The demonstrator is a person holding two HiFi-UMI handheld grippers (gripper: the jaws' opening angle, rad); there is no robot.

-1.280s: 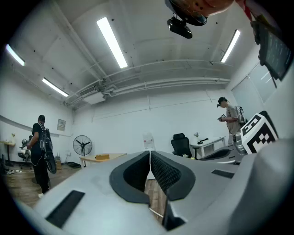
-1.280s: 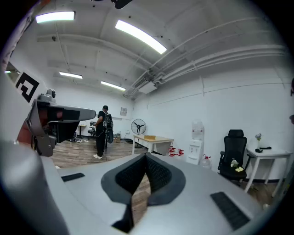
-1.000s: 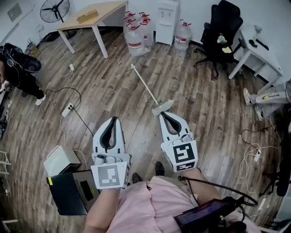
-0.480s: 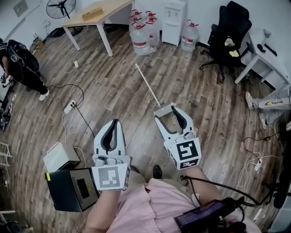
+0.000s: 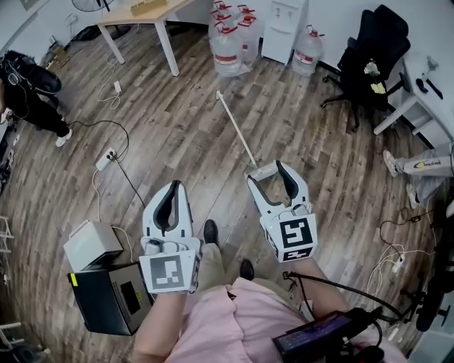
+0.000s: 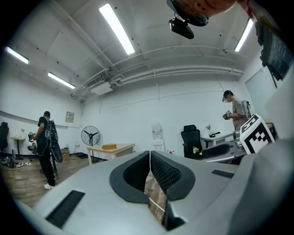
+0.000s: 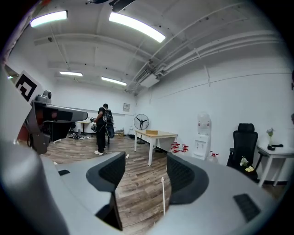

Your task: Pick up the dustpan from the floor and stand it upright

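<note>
The dustpan lies flat on the wood floor. Its long white handle [image 5: 234, 127] runs away from me, and its pale pan end [image 5: 260, 171] is nearest me. My right gripper [image 5: 268, 173] is open, its tips right over the pan end, one jaw on each side. In the right gripper view the handle [image 7: 163, 195] shows in the gap of the open right gripper [image 7: 144, 170]. My left gripper [image 5: 172, 187] is shut and empty over bare floor to the left, well apart from the dustpan. In its own view the left gripper [image 6: 149, 158] has its pads pressed together.
A black box [image 5: 113, 298] and a white box [image 5: 90, 244] sit at my lower left, with a cable and power strip [image 5: 104, 159] beyond. Water bottles [image 5: 228, 48], a table [image 5: 142, 15] and an office chair [image 5: 369, 60] stand at the back. A person [image 5: 32, 99] is at far left.
My right gripper has opened and now sits over the dustpan's pan end. I have stepped forward; the left gripper stays shut.
</note>
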